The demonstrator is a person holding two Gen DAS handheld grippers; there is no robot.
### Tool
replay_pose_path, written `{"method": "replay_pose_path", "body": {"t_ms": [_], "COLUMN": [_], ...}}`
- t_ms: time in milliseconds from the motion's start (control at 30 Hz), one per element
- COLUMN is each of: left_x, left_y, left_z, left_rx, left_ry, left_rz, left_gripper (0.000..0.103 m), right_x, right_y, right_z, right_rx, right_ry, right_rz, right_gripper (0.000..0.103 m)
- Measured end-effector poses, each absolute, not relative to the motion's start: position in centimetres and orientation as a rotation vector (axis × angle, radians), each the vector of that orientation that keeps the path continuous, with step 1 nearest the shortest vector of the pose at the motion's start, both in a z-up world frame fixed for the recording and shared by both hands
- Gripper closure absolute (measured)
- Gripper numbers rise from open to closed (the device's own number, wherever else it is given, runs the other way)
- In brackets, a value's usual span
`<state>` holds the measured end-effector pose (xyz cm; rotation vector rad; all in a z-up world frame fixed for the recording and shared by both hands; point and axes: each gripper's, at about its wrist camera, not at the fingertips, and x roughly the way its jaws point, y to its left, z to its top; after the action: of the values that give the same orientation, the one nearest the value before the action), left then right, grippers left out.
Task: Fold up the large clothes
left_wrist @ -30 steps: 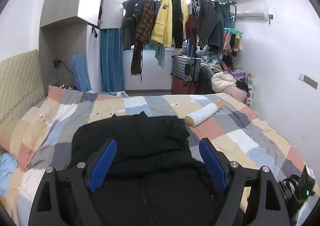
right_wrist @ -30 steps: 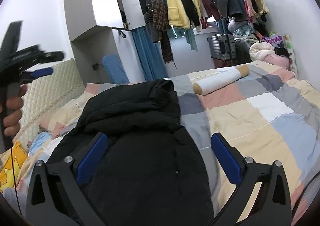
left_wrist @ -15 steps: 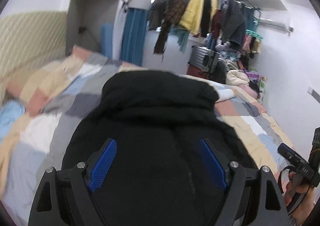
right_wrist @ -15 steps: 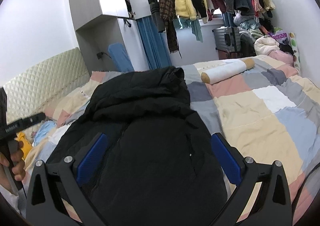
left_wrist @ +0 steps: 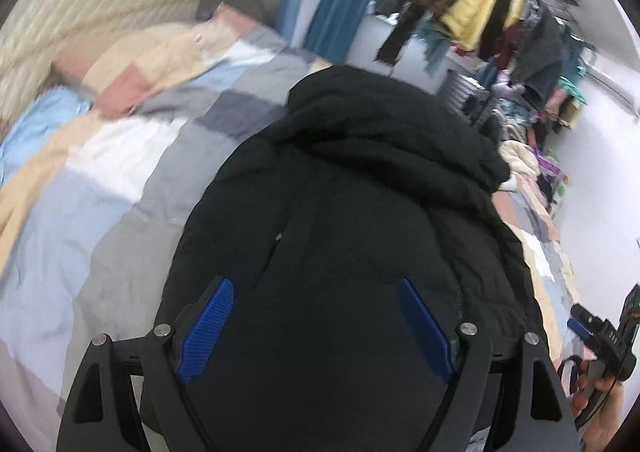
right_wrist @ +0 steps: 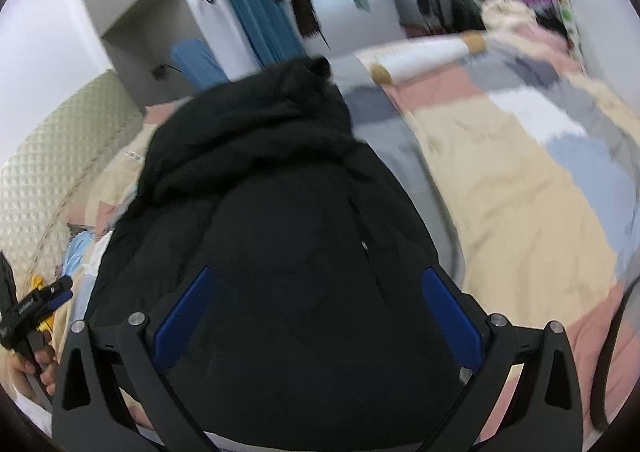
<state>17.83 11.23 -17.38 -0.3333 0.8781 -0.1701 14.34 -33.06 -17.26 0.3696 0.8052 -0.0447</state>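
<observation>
The left gripper (left_wrist: 316,326) hangs over the near part of a black padded jacket (left_wrist: 360,212), its blue-padded jaws spread wide with only the dark fabric showing between them; whether the pads touch the cloth cannot be told. The right gripper (right_wrist: 316,316) sits the same way over the same jacket (right_wrist: 280,232), jaws spread wide and pinching nothing that can be seen.

Writing is scarce. The right gripper, seen at the lower right edge of the left wrist view (left_wrist: 600,332), carries small white letters on its black body, too blurred to read. The left gripper, at the lower left edge of the right wrist view (right_wrist: 36,304), bears a similar white marking, also unreadable.

The jacket is matte black and puffy, lying on a patchwork quilt (right_wrist: 520,192) of beige, pink, grey, white and pale blue squares. A slanted pocket opening with a small pale zipper pull (right_wrist: 364,245) shows on its front, and its bulky hood (right_wrist: 256,124) is bunched at the far end.

Beyond the hood lies a white bolster with tan ends (right_wrist: 428,56). Farther back, a yellow garment (left_wrist: 480,8) hangs among dark clothes on a rail.
</observation>
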Motion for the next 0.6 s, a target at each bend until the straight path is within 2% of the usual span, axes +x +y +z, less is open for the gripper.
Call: {"method": "replay_pose_path", "body": {"t_ms": [200,600], "left_x": [18.7,19.0], "left_y": [11.3,11.6], "left_z": [-19.7,-21.5], "left_rx": [-0.329,-0.323], "left_ry": [0.978,1.056], "left_rz": [-0.137,-0.066], "left_gripper": [0.019,0.019], "right_x": [15.8,15.3], "right_y": [-35.2,-40.6], "right_z": [-20.7,-27.5], "right_rx": [0.515,0.868], "right_ry": [0.979,1.212], "right_rz": [-0.093,-0.321], "right_gripper": [0.0,0.0]}}
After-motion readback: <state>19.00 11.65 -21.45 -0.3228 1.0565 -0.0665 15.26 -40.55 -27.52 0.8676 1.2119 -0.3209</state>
